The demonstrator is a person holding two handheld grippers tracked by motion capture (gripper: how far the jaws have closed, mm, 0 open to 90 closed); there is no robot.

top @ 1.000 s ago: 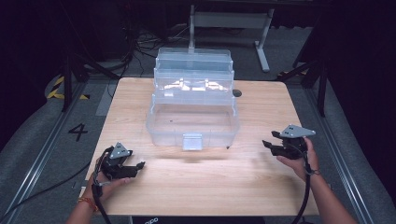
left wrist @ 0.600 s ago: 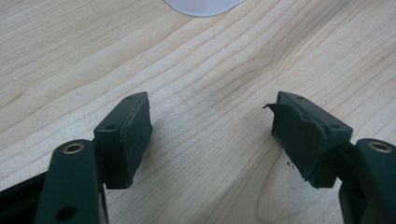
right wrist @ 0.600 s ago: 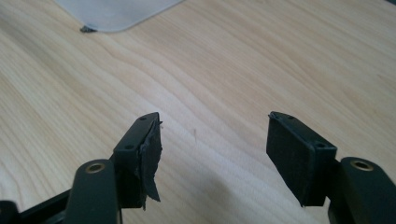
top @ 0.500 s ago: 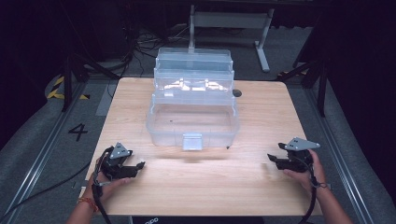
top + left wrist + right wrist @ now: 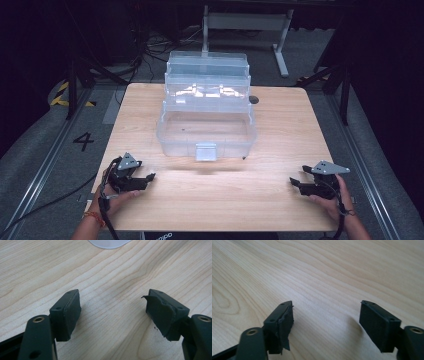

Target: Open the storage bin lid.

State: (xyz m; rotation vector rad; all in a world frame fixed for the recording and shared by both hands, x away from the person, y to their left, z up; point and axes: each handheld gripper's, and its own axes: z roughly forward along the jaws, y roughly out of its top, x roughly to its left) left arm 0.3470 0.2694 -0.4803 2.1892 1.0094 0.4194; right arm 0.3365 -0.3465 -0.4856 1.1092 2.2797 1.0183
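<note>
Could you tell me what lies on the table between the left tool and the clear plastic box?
Nothing: in the high view, only bare wooden table separates the left tool from the clear plastic box.

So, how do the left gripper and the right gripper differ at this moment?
The left gripper sits near the table's front left corner, the right gripper near the front right. The left gripper's torn pad is on the right-hand jaw of its own view; the right gripper's torn pad is on the left-hand jaw. Only the right gripper's jaws have just been opening. Both are open and empty above bare wood.
</note>
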